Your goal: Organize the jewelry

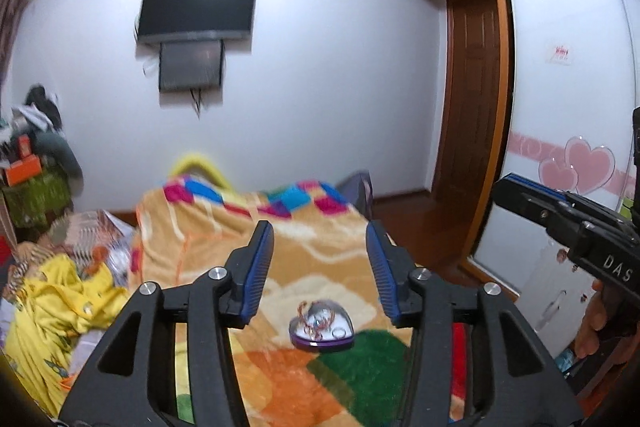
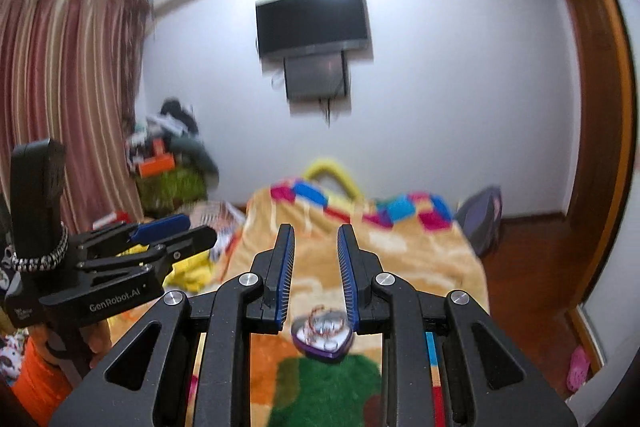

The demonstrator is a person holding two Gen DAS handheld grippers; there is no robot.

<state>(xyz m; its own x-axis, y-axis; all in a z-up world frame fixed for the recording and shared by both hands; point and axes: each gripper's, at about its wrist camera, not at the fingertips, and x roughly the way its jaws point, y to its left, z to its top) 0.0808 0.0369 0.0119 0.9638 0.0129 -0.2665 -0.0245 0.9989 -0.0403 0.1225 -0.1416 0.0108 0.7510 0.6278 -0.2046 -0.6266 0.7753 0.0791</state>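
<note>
Left gripper (image 1: 320,239): matte black plastic, ribbed blue pads, jaws apart with nothing between them. Right gripper (image 2: 316,239): same build, jaws narrower but with a clear gap, also holding nothing. Lettering "GenRobot.AI" read on the left unit's side in the right wrist view; "DAS" on the right unit in the left wrist view. Heart-shaped jewelry box (image 1: 322,327), purple rim, glossy clear lid, coppery chain and rings visible inside, lay below both grippers on a fleecy orange, green and tan blanket (image 1: 320,251). Far wall: flat black TV (image 1: 197,7). Wardrobe panel (image 1: 568,67) carried pink heart decals.
</note>
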